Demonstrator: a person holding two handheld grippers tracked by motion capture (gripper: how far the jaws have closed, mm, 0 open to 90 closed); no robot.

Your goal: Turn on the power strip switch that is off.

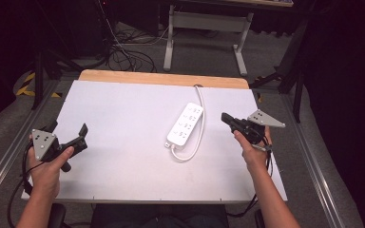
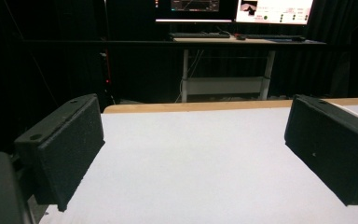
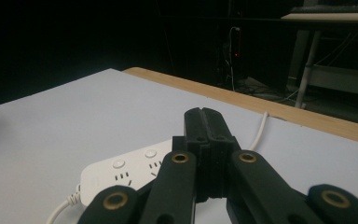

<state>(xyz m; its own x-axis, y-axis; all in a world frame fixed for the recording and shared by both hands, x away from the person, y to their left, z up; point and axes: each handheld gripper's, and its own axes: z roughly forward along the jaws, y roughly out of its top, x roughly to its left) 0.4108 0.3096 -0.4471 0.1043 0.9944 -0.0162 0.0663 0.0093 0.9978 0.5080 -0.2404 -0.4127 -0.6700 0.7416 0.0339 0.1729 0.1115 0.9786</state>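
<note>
A white power strip lies near the middle of the white table, its white cable looping around its right side. My right gripper hovers just right of the strip, shut with nothing between its jaws, tips pointing left toward it. In the right gripper view the closed jaws sit above the strip. My left gripper is held at the table's left edge, open and holding nothing. Its pads stand wide apart over bare table in the left gripper view.
A wooden strip runs along the table's far edge. Beyond it stands a desk frame with cables on the floor. Metal rails border both sides of the table. Monitors glow on a far desk.
</note>
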